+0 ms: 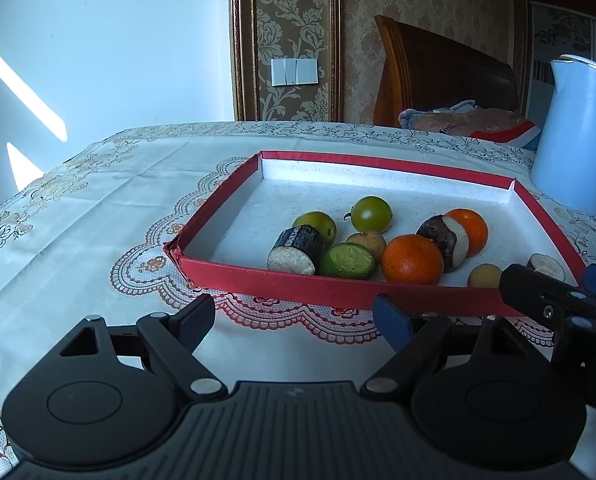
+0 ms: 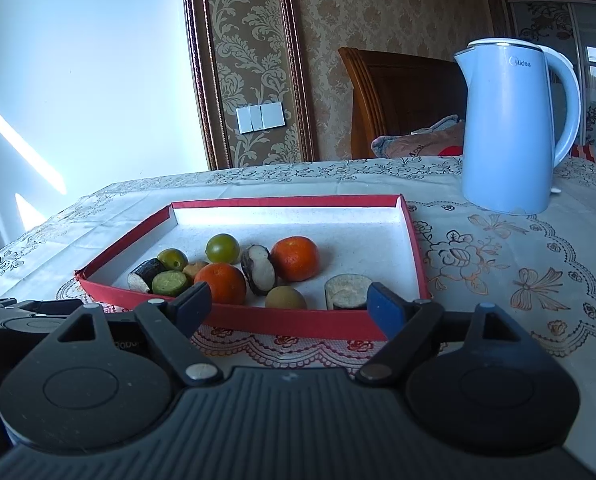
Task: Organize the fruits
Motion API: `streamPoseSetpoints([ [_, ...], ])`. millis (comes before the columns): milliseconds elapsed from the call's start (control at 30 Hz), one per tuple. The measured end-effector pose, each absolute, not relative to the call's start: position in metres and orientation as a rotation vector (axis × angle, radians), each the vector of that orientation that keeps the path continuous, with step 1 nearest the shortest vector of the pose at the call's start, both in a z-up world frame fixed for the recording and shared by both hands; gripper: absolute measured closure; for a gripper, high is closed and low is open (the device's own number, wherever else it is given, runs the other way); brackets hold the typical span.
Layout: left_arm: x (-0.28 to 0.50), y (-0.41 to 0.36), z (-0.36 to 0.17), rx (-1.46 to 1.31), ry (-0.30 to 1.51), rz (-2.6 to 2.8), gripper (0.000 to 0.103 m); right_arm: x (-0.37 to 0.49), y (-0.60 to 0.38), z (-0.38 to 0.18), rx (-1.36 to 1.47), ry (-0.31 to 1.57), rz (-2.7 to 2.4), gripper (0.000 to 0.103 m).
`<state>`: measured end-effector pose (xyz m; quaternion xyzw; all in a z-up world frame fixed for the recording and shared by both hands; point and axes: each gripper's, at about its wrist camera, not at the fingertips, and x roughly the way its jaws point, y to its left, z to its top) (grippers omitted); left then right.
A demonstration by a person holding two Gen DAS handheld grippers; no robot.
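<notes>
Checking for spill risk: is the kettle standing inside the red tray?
No, the kettle stands on the tablecloth, outside the red tray.

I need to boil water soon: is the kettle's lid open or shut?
Shut: the blue kettle stands upright, its lid flush on the rim.

At frame centre we see the red-walled tray (image 2: 298,322) with a white floor. It holds two oranges (image 2: 296,258), two green tomatoes (image 2: 222,248), a cut cucumber piece (image 2: 170,283) and dark-skinned cut pieces (image 2: 260,270).
</notes>
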<state>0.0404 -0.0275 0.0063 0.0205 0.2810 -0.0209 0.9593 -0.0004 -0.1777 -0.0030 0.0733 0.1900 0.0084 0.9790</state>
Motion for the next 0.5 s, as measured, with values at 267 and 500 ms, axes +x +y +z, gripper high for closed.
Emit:
streamPoseSetpoints([
  [267, 0.0389, -0.0230, 0.0083, 0.029, 0.558, -0.016, 0.017, -0.0010, -0.1752, -0.0031, 0.131, 0.389, -0.004, 0.016],
  [500, 0.0370, -0.0188, 0.0099, 0.008, 0.538, 0.002, 0.017, 0.0056, -0.1710, -0.0061, 0.100, 0.437, -0.026, 0.010],
])
